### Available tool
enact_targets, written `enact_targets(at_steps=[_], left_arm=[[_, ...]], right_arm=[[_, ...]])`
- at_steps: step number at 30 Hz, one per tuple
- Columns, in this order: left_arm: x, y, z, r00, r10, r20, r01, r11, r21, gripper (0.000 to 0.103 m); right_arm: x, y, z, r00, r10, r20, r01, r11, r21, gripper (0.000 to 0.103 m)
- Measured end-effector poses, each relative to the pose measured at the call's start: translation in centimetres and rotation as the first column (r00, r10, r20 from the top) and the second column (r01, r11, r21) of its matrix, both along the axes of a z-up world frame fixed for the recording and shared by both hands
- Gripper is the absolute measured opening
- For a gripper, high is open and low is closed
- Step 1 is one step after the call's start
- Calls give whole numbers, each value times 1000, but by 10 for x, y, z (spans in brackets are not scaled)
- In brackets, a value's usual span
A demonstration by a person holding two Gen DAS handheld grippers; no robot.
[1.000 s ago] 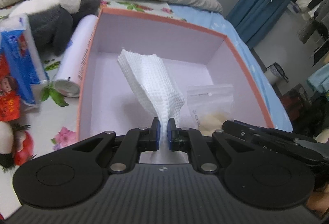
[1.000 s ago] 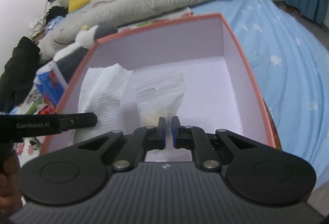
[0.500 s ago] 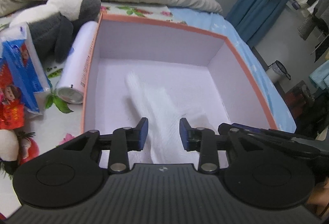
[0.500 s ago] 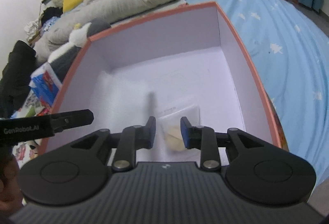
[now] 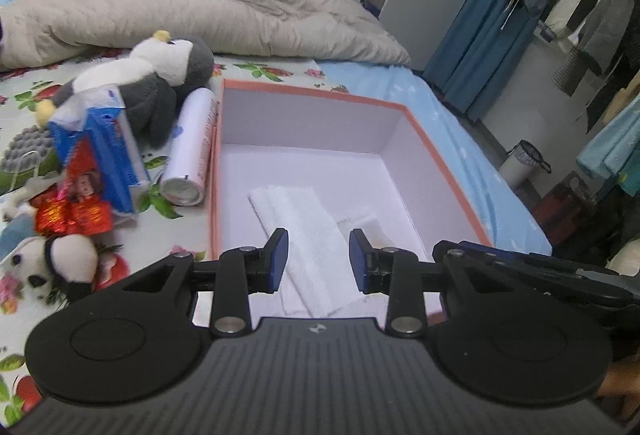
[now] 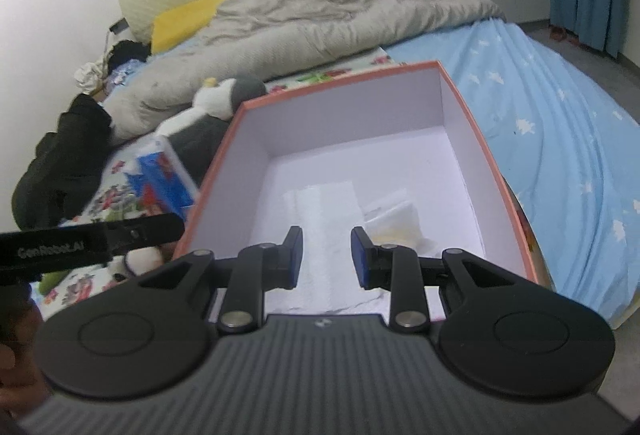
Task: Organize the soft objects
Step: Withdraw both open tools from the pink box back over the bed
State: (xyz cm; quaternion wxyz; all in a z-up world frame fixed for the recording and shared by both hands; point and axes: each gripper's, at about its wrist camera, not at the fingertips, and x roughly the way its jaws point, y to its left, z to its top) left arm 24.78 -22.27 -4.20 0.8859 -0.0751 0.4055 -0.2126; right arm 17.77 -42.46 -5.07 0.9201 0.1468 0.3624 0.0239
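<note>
A second ago each gripper pinched an item; now the white towel [image 5: 308, 235] and clear zip bag [image 6: 394, 221] lie flat on the box [image 5: 320, 93] floor. Left gripper [image 5: 318, 259] and right gripper [image 6: 326, 255] hover above the near rim, jaws apart, holding nothing.

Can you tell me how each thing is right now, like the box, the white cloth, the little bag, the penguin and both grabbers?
Box: open, no lid on.
White cloth: lying flat inside the box.
Little plastic bag: lying in the box, beside the cloth.
Penguin toy: lying outside the box.
White can: on its side, against the box.
Left gripper: open, empty.
Right gripper: open, empty.
</note>
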Motion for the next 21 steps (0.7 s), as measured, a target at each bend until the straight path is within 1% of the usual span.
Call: enact_targets(at_steps=[8,14,21], left_arm=[[-59,43,22,998,35,53,-34,999,-17,39],[-101,82,27,995,75,70,-72,997,-37,39],[-139,123,29,988,133,83,-129,991,-45,39]], right_arm=[[-48,35,23,998,26,61,-26,1000,-16,31],[-77,66,30,995,58,80,-56,998,-28,31],[-103,101,32,989,116,97,-113,993,-33,31]])
